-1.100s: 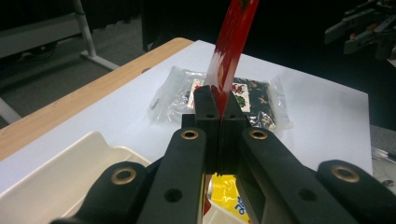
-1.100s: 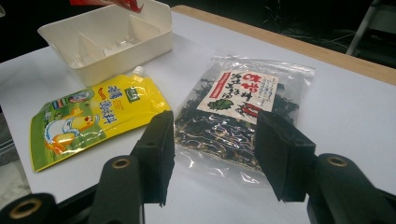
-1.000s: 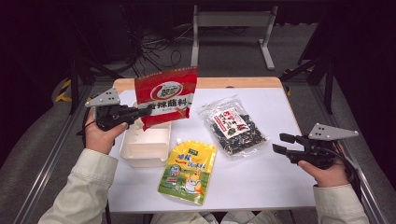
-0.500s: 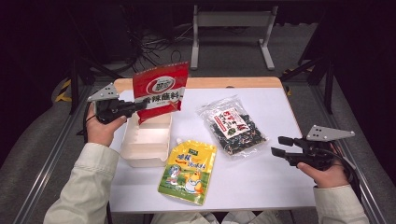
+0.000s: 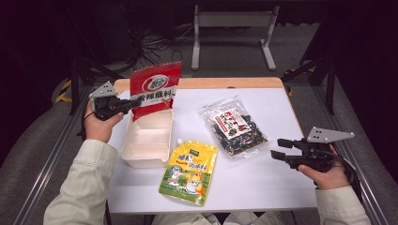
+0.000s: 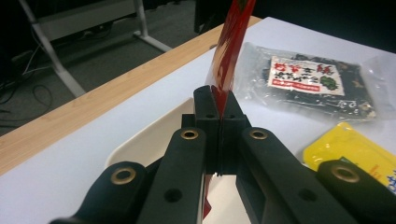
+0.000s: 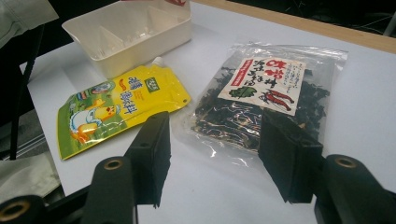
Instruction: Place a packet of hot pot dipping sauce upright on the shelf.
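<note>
The left gripper's jaws are clamped on the red sauce packet's edge, holding it upright over the white tray, not yet inside; the right gripper idles, jaws apart, near the seaweed bag and yellow pouch, both left on the bench

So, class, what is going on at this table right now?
A person works with a pair of tongs in each hand. The left tongs are shut on the edge of a red sauce packet, holding it upright above the far end of a white plastic container. The right tongs are open, held near a clear bag of dark dried seaweed without touching it. A yellow spouted pouch lies flat on the white table.
</note>
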{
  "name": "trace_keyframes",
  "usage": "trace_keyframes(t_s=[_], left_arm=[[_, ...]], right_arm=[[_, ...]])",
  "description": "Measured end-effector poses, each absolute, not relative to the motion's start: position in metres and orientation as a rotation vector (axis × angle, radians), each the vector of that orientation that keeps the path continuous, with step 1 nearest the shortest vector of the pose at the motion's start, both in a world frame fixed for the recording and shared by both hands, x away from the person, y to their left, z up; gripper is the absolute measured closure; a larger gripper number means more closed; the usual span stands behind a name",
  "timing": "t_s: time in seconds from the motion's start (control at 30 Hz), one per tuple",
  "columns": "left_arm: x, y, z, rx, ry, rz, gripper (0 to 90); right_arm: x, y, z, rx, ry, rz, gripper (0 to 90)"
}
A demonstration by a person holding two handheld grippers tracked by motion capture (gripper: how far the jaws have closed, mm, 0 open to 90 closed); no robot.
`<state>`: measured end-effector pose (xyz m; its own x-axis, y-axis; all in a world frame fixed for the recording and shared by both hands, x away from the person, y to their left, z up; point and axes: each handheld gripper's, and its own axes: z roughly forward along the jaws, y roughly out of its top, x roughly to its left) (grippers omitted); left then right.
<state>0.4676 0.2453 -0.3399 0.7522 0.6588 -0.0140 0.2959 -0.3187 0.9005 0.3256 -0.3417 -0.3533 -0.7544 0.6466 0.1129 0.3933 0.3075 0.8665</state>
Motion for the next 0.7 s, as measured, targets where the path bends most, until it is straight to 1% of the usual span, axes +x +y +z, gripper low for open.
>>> trace_keyframes(t_s=[0.2, 0.53, 0.7], left_arm=[[0.475, 0.247, -0.342, 1.901, 0.755, 0.459, 90.0], [0.485, 0.234, -0.352, 2.006, 0.736, 0.496, 90.0], [0.488, 0.23, -0.355, 2.012, 0.731, 0.513, 90.0]], right_arm=[[0.324, -0.343, -0.356, 0.948, 2.327, 1.447, 43.0], [0.319, -0.348, -0.357, 0.966, 2.312, 1.466, 43.0], [0.318, -0.349, -0.358, 0.968, 2.314, 1.464, 43.0]])
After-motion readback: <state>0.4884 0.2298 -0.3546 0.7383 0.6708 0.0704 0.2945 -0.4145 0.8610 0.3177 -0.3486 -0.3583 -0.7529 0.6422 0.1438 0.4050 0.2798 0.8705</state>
